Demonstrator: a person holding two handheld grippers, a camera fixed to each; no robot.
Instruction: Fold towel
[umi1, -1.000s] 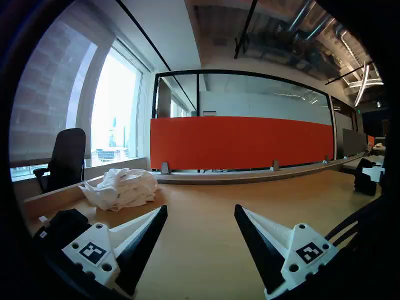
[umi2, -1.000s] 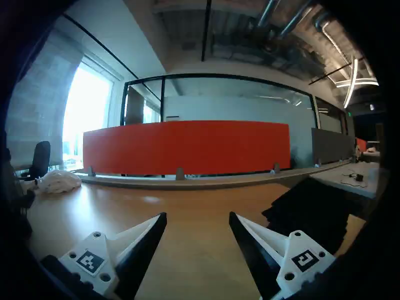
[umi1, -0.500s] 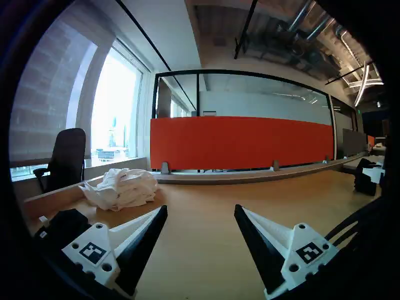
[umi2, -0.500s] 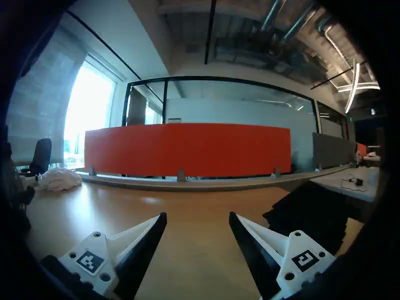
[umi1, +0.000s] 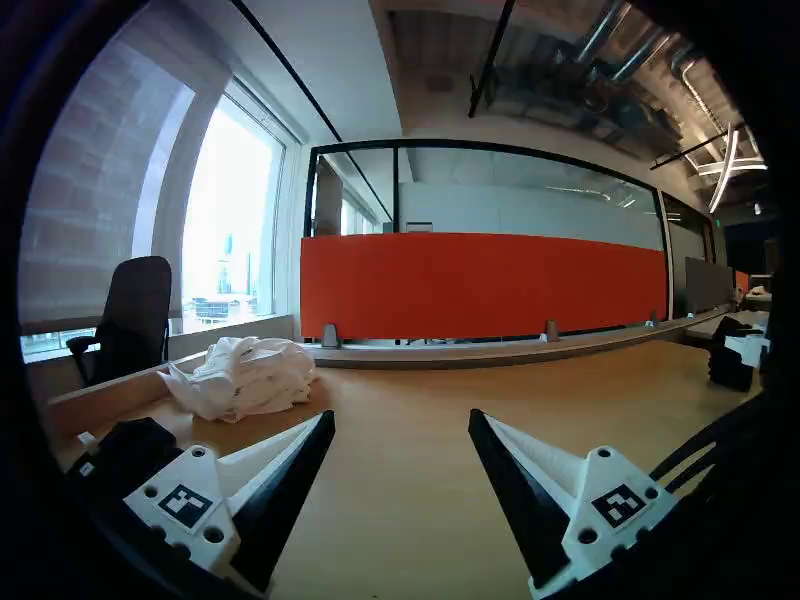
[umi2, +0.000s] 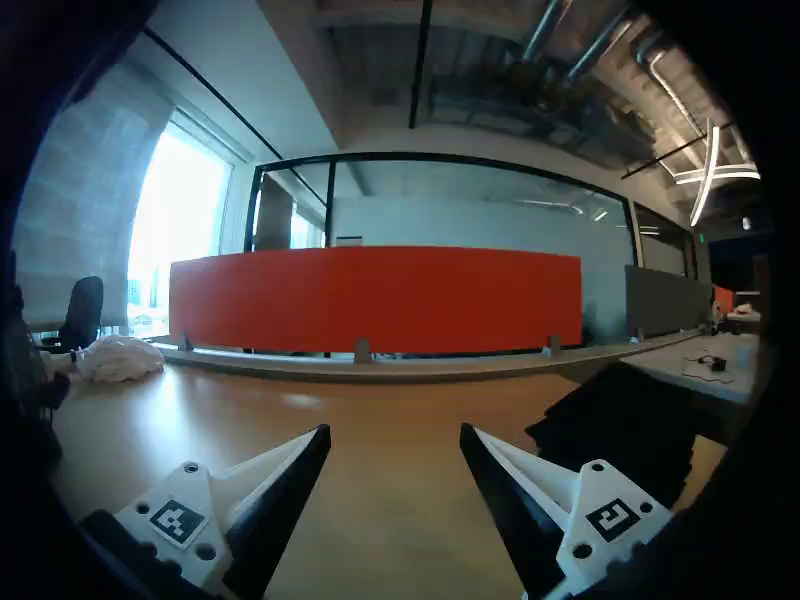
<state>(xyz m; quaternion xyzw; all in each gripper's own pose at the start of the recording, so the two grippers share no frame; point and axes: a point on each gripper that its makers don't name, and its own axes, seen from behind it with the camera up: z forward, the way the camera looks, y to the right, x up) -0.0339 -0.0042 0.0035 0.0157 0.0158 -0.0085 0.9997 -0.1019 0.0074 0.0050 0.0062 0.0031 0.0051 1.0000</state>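
Left gripper view matches a second ago: the left gripper (umi1: 400, 432) hovers, jaws apart, over the tabletop (umi1: 560, 390), the crumpled towel (umi1: 245, 375) ahead to its left, untouched. The right gripper (umi2: 393, 445), also apart, has barely tilted. Folding hasn't begun.

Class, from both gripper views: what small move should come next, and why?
Probably ease the left gripper forward-left toward the white towel: it lies crumpled and untouched on the table, nearer this gripper than the right gripper, and both stand open and empty.
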